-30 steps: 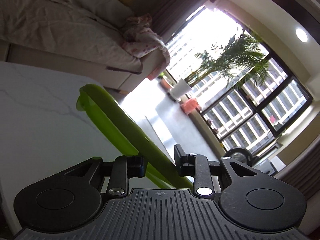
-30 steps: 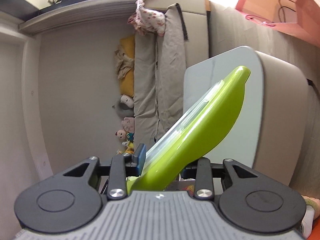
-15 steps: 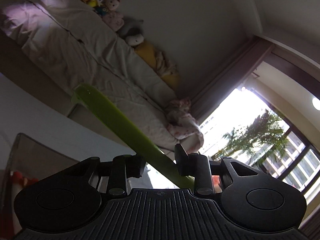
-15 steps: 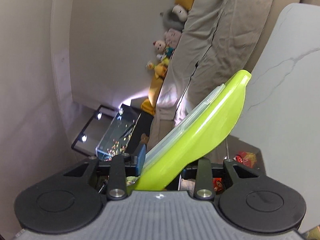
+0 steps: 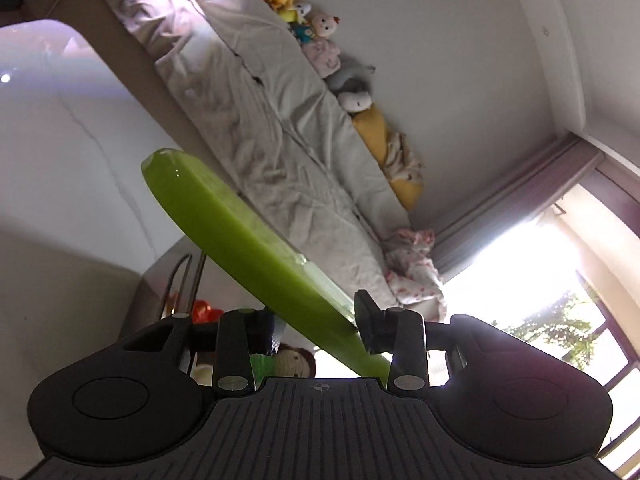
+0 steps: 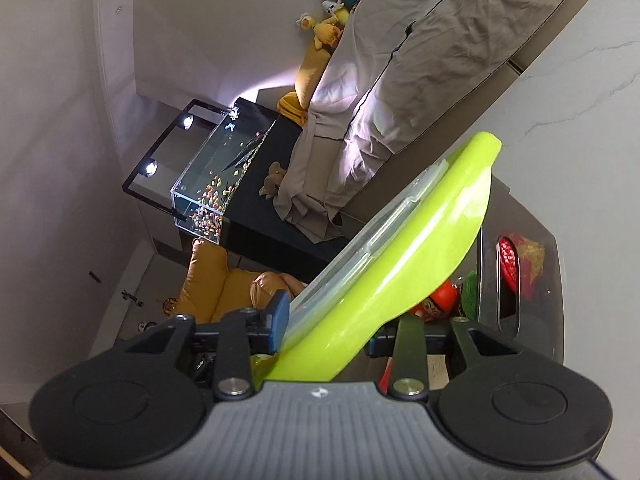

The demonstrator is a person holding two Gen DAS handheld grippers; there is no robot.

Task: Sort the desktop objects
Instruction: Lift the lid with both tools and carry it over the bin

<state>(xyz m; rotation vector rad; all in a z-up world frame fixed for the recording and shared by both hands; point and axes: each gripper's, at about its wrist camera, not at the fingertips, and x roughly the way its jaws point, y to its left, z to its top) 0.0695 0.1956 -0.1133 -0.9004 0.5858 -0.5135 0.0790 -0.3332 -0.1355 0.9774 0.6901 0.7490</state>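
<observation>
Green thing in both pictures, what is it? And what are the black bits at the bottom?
Each picture comes from a small camera on a hand-held gripper, one in each of a person's hands. The black bits are each gripper's own two fingers. The left gripper and the right gripper both hold one green lid, tilted above a grey box with toys inside. A white table shows behind it. The left gripper's jaws are opening, with the lid between them. Further back is a sofa with soft toys.
</observation>
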